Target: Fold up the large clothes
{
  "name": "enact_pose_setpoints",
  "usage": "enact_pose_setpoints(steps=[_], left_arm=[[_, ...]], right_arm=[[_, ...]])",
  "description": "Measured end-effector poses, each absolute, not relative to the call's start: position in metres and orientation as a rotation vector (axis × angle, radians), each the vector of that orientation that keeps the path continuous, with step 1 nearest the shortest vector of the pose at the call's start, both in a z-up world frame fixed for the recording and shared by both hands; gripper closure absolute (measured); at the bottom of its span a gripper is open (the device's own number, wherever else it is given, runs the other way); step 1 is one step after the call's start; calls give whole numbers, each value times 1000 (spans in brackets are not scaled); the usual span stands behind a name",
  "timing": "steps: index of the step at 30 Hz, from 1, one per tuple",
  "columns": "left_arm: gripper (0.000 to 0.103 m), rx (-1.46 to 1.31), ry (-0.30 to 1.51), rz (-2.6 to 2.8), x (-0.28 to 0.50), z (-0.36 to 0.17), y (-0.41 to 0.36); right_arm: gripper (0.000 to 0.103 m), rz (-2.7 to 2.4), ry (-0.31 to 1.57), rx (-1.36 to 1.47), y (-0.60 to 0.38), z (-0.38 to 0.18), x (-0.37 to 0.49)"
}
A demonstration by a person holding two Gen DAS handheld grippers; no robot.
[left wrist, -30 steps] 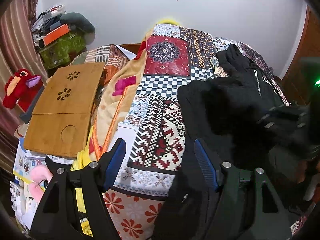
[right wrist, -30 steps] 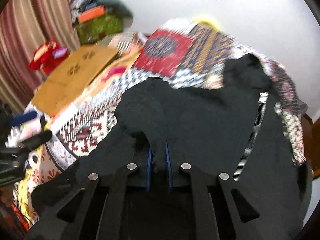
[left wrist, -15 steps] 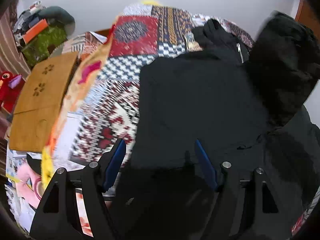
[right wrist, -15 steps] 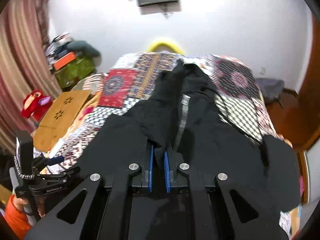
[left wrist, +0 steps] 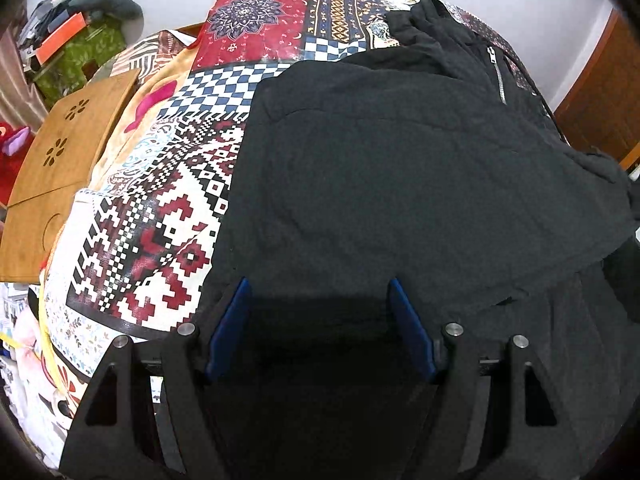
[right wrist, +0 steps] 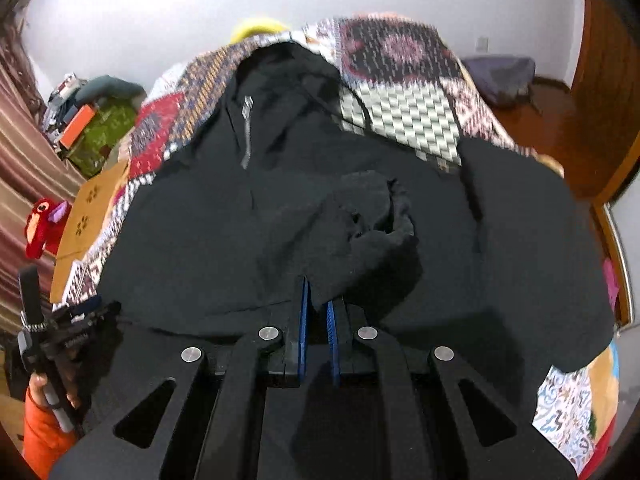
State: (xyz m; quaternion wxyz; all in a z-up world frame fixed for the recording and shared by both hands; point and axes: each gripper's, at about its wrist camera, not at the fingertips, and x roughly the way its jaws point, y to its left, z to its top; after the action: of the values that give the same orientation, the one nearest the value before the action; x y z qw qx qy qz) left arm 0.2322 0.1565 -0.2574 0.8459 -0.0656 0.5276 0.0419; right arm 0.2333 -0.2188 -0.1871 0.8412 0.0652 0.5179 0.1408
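A large black zip hoodie (left wrist: 400, 168) lies spread on the patterned bedspread (left wrist: 168, 216), hood toward the far wall. My left gripper (left wrist: 318, 300) is open and empty, just above the hoodie's near left hem. In the right wrist view the hoodie (right wrist: 224, 216) fills the middle, its zipper (right wrist: 246, 136) at upper left. My right gripper (right wrist: 316, 304) is shut on a bunched fold of the hoodie's black fabric (right wrist: 376, 220), held over the garment's middle. The left gripper (right wrist: 76, 328) also shows at the lower left of that view.
A wooden lap tray (left wrist: 60, 160) lies left of the bed beside a red plush toy (right wrist: 40, 224). A green box with clutter (left wrist: 76, 56) stands at the back left. A wooden door (left wrist: 600, 108) is on the right. A dark cushion (right wrist: 504, 76) lies on the floor at far right.
My right gripper has carried the held fabric down and across onto the hoodie's middle. My left gripper has moved right and lower over the hem, still open.
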Motion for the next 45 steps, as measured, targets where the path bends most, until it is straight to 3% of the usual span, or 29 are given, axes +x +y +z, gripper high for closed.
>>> enact_pose_setpoints(steps=[5, 12, 17, 21, 27, 32, 38, 45], left_arm=[[31, -116, 1108, 94, 232, -262, 154], [31, -96, 1120, 104, 233, -261, 151], [31, -83, 1138, 104, 229, -249, 145], [31, -62, 1085, 95, 222, -224, 131], [31, -57, 955, 70, 220, -168, 106], [31, -63, 856, 24, 223, -128, 81], [31, -64, 789, -38, 229, -109, 44], [30, -45, 826, -102, 245, -129, 9]], right_arm=[[95, 295, 1150, 130, -227, -196, 226], [85, 249, 1152, 111, -245, -184, 220], [70, 244, 1103, 167, -266, -161, 214], [67, 231, 1030, 183, -283, -137, 206], [54, 188, 927, 225, -315, -107, 200], [51, 115, 890, 290, -359, -100, 196], [50, 28, 951, 402, -407, -127, 197], [50, -25, 1082, 544, -438, -188, 202]])
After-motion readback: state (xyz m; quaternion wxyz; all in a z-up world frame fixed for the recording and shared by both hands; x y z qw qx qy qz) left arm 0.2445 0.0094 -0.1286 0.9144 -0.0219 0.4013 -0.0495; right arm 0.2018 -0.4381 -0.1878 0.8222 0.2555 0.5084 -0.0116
